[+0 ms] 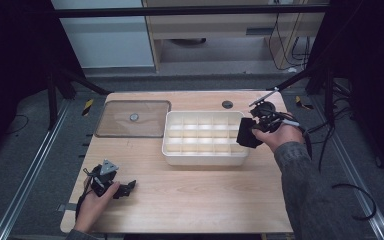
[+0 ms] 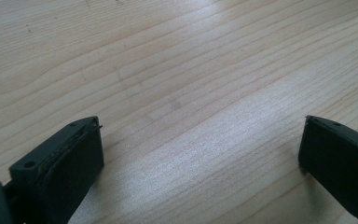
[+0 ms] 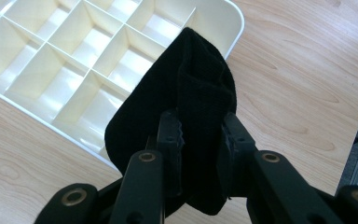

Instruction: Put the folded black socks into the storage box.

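I have the table [image 1: 190,200] wide before me, with the white divided tray [image 1: 205,158] at its centre and a clear lid [image 1: 115,131] lying flat to its left. My right gripper [image 1: 252,131] is clamped on a folded black cloth [image 3: 186,107], held above the tray's right end, over the near corner cells. To place it well, I'd pick one cell, lower the cloth straight into it, and let go only once it sits below the dividers. My left gripper [image 1: 125,189] rests low at the near left, jaws spread apart over bare wood. The cloth hides the cells under it, so I cannot tell which one lies directly below.
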